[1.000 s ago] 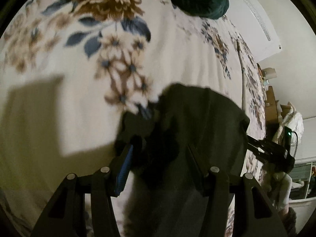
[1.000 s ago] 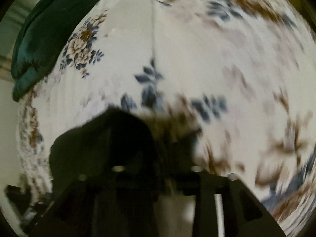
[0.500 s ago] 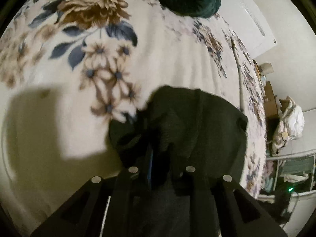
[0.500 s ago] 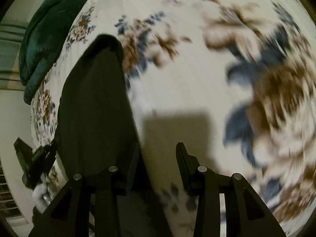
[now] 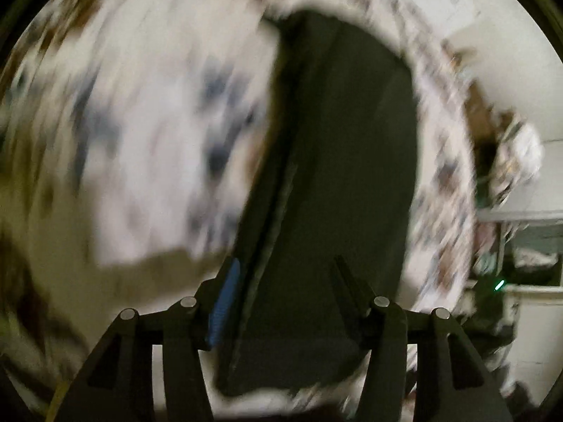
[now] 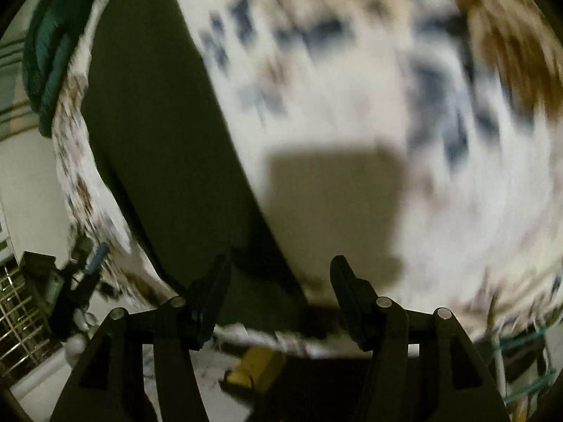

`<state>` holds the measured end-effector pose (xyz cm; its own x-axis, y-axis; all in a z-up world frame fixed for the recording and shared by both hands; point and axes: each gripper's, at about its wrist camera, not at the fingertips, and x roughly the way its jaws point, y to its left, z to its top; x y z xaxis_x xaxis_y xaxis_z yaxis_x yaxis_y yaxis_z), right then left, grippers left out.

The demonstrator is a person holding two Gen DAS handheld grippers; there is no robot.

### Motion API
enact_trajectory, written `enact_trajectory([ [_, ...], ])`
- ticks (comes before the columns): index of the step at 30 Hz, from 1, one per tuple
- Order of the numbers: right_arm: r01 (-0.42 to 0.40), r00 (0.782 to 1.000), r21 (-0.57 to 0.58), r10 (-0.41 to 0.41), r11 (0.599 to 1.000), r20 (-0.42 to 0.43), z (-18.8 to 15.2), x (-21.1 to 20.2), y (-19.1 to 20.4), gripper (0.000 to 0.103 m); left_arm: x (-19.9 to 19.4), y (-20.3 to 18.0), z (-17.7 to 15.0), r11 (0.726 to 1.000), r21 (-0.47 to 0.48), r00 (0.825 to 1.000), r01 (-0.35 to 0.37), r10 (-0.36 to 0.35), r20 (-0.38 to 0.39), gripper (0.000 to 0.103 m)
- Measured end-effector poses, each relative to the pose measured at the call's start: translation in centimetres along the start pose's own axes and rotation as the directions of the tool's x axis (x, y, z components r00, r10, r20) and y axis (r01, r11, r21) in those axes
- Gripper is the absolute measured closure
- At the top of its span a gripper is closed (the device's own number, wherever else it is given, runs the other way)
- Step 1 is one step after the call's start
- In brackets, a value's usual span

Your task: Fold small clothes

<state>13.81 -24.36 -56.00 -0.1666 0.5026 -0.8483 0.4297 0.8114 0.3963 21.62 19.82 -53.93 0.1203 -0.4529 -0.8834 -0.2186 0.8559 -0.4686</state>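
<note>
Left claw (image 5: 281,267): fingers apart, gripping nothing; dark garment (image 5: 345,161) lies between them, long axis running straight ahead across the floral bedspread (image 5: 147,133). A fold edge runs beside the left finger.

Right claw (image 6: 279,270): fingers apart, empty; garment (image 6: 162,147) stretches ahead-left, its near corner between the fingers.

Judgement: left claw better centred; open bedspread (image 6: 352,105) lies rightward. Bed edge close behind.

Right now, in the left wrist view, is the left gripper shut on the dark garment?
No: the left gripper stands open, its fingers spread on either side of the dark garment lying flat on the floral bedspread.
</note>
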Motion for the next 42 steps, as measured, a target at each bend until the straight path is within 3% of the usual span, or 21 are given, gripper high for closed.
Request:
enact_trajectory([
  [4,0.017,0.998,-0.004,-0.017,1.000,-0.062,-4.3,4.2,-1.4,0.042,4.0,1.9,-6.0,0.999,-0.052,0.993,-0.015,0.009,-0.116,0.053],
  [8,0.020,0.998,-0.036,-0.022,0.999,-0.067,-5.9,7.9,-1.4,0.042,6.4,2.0,-8.1,0.998,-0.021,0.994,-0.051,0.049,-0.098,0.055],
  [9,0.026,0.997,-0.039,-0.028,0.999,-0.066,-6.2,8.7,-1.4,0.042,6.5,2.0,-8.3,0.998,-0.025,0.997,-0.050,0.048,-0.068,0.071],
  [10,0.016,0.998,-0.040,-0.018,0.999,-0.062,-6.5,9.5,-1.3,0.042,6.4,2.2,-8.4,0.998,-0.035,0.997,-0.052,0.051,-0.051,0.098],
  [11,0.010,0.998,-0.042,-0.013,0.999,-0.055,-6.7,9.8,-1.2,0.054,6.1,2.3,-8.5,0.998,-0.036,0.998,-0.057,0.055,-0.042,0.099],
  [12,0.021,0.999,-0.045,-0.023,0.999,-0.028,-6.8,10.0,-0.7,0.093,5.3,2.6,-8.6,0.998,-0.040,0.998,-0.058,0.057,-0.010,0.099],
  [17,0.026,1.000,-0.076,-0.026,0.997,-0.002,-6.7,9.6,0.5,0.096,3.8,4.5,-9.4,0.999,-0.038,1.000,0.013,-0.014,-0.002,0.096],
  [19,0.030,0.999,-0.092,-0.032,0.995,-0.011,-6.4,9.3,0.5,0.091,4.0,4.9,-9.1,0.998,-0.039,0.999,0.041,-0.042,-0.028,0.089],
  [20,0.031,0.999,-0.093,-0.033,0.995,-0.019,-6.3,9.3,0.3,0.076,4.0,5.3,-9.0,0.999,-0.044,0.999,0.031,-0.033,-0.038,0.082],
  [21,0.045,0.999,-0.088,-0.047,0.995,-0.027,-5.8,9.0,0.0,0.054,4.0,5.5,-8.8,0.998,-0.049,0.998,0.043,-0.045,-0.041,0.068],
  [22,0.045,0.998,-0.083,-0.048,0.996,-0.028,-5.5,8.8,-0.4,0.046,3.9,5.8,-8.7,0.995,-0.055,0.996,0.077,-0.079,-0.035,0.053],
  [25,-0.013,0.999,-0.094,0.009,0.995,-0.049,-4.9,9.7,-0.6,0.041,4.7,6.2,-9.1,0.987,-0.061,0.988,0.151,-0.152,-0.017,0.042],
  [27,-0.042,0.998,-0.120,0.035,0.992,-0.060,-4.7,10.6,-0.8,0.034,6.8,5.7,-9.2,0.985,-0.054,0.984,0.165,-0.168,-0.054,0.042],
  [29,-0.088,0.995,-0.136,0.081,0.987,-0.054,-4.7,10.9,-0.8,0.023,7.5,4.8,-9.3,0.987,-0.021,0.987,0.159,-0.160,-0.031,0.042],
  [31,-0.131,0.991,-0.147,0.127,0.980,-0.036,-5.0,11.0,-0.4,0.023,7.4,4.0,-9.3,0.987,0.002,0.987,0.161,-0.161,-0.003,0.044],
  [32,-0.138,0.990,-0.152,0.136,0.979,-0.029,-5.2,11.1,-0.3,0.023,7.2,3.8,-9.4,0.986,0.007,0.986,0.167,-0.167,0.004,0.055],
  [33,-0.146,0.989,-0.153,0.145,0.977,-0.017,-5.4,11.1,-0.3,0.024,7.0,3.7,-9.4,0.986,0.011,0.986,0.168,-0.168,0.003,0.089],
  [34,-0.144,0.989,-0.149,0.145,0.978,-0.004,-5.5,11.1,-0.3,0.025,6.9,3.3,-9.5,0.989,0.023,0.989,0.147,-0.147,-0.003,0.095],
  [35,-0.142,0.990,-0.145,0.144,0.979,0.008,-5.6,11.1,-0.2,0.032,6.8,3.0,-9.6,0.990,0.030,0.990,0.141,-0.141,0.003,0.095],
  [38,-0.139,0.990,-0.156,0.143,0.978,0.010,-6.0,11.2,0.3,0.087,5.7,2.4,-9.7,0.991,0.030,0.991,0.134,-0.135,0.018,0.095],
  [42,-0.116,0.993,-0.157,0.119,0.981,0.011,-6.6,12.2,1.9,0.096,4.9,1.4,-9.9,0.990,0.014,0.990,0.141,-0.142,0.026,0.095],
])
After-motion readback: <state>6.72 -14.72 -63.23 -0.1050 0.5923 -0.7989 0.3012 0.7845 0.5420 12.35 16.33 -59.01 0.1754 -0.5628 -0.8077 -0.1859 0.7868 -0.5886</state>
